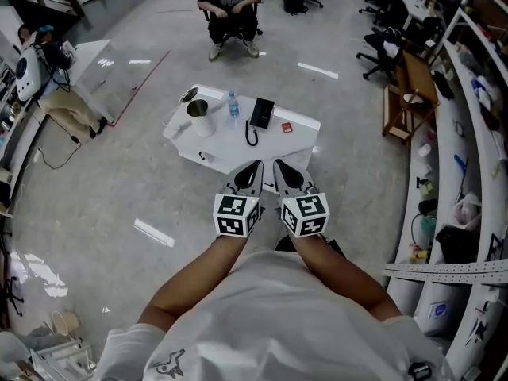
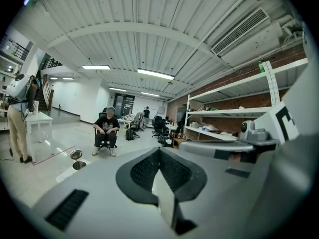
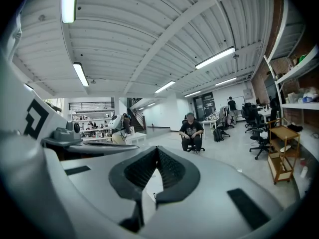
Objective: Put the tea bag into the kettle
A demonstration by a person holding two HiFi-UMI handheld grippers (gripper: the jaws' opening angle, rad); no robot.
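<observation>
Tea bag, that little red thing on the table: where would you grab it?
Probably from above, pinching it by two opposite edges: the tea bag lies flat on the table with nothing touching it. It is too small here to pick out a finer spot.

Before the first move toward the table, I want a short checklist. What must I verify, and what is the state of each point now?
1. Left gripper empty: ok. Its jaws are together with nothing between them.
2. Right gripper empty: ok. Its jaws are together with nothing between them.
3. Jaws apart for a pick: not ok. Both are shut.
4. Tea bag free to grasp: ok. The small red packet lies alone on the table, toward its right side.
5. Kettle upright with its mouth open: ok, as far as the head view shows.
6. Grippers over the table: not ok. Both are held near the body, short of the table's near edge.
</observation>
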